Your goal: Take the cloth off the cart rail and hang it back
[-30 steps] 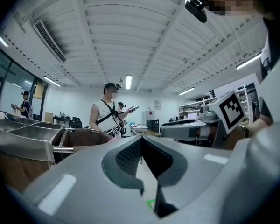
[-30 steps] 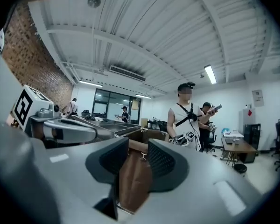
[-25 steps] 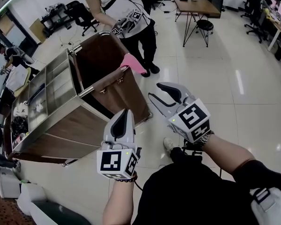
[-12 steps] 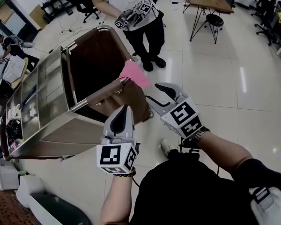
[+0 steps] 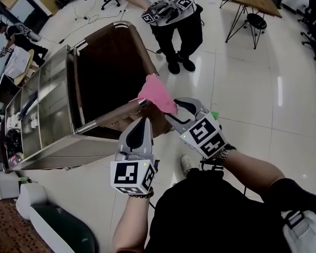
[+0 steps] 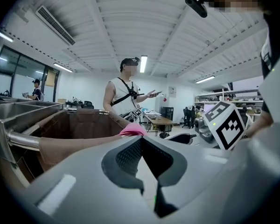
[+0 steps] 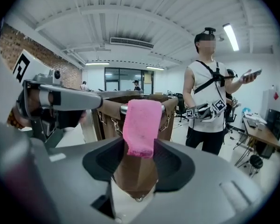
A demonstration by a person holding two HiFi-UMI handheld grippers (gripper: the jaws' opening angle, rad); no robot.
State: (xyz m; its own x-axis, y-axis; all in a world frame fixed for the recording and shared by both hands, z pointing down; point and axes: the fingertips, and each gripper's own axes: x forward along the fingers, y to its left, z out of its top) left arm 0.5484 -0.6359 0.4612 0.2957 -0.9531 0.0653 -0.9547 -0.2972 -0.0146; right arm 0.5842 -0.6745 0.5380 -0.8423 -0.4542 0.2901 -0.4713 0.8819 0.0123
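The cart (image 5: 47, 120) stands in front of me with its brown bag open. The pink cloth (image 5: 156, 93) is draped over the near end of the steel rail (image 5: 113, 115), so one end hangs free where I can pinch it. My right tool (image 5: 173, 109) is lined up on that hanging end, its jaws apart on either side and closing, not yet pressing. My left tool (image 5: 141, 121) is together and empty, held low beside the rail to keep clear.
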